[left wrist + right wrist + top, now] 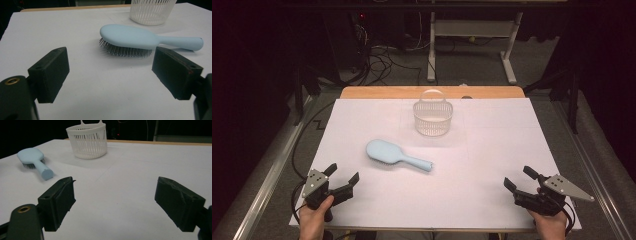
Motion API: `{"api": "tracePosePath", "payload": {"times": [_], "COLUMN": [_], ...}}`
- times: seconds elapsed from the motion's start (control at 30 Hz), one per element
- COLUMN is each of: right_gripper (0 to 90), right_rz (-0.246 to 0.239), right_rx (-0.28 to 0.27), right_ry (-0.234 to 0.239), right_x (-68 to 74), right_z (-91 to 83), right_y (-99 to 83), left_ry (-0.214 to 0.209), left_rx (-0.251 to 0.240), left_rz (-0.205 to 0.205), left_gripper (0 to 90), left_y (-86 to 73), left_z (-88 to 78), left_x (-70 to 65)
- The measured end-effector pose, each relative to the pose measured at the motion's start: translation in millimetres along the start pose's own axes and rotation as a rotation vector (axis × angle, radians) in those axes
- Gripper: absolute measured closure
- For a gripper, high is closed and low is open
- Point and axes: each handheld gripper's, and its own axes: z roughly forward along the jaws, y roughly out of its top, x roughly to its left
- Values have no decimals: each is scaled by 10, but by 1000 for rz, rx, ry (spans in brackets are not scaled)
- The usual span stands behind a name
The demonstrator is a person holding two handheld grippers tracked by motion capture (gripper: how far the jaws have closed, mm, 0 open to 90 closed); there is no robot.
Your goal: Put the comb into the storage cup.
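A light blue hairbrush (397,156) lies bristles down in the middle of the white sheet, its handle pointing right. Behind it stands a white slatted basket (432,116) with a handle, upright. My left gripper (343,176) rests near the front left corner, open and empty, with the hairbrush (140,38) a short way ahead of its jaws and the basket (151,11) beyond. My right gripper (518,178) sits near the front right corner, open with nothing between its jaws. Along its jaws I see the basket (88,141) and the hairbrush (35,161) far off to the left.
The white sheet (492,135) covers a wooden table (377,92) whose far edge shows as a strip. Beyond the table are a table frame (472,40) and cables (382,60) on the floor. A cable trails from the left gripper off the table's left side.
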Motion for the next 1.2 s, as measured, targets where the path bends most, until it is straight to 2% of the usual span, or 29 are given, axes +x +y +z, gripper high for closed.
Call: {"api": "tracePosePath", "payload": {"times": [0.13,0.4,0.57,0.93,1.2], "right_gripper": [169,168,168,168,168], "right_rz": [1,2,-2,0,-1], "right_rx": [0,-1,0,0,5], "right_ry": [-1,1,3,3,5], "right_x": [-1,-2,0,-1,-2], "right_z": [0,0,3,3,7], "right_y": [1,0,2,1,1], "left_ry": [-17,-22,-44,-88,-105], "left_rx": [4,-5,-2,5,6], "left_rz": [10,23,51,37,72], "left_gripper": [152,152,152,155,157], "left_y": [10,24,45,61,88], "left_z": [11,14,37,63,98], "left_x": [-18,-48,-105,-125,-192]}}
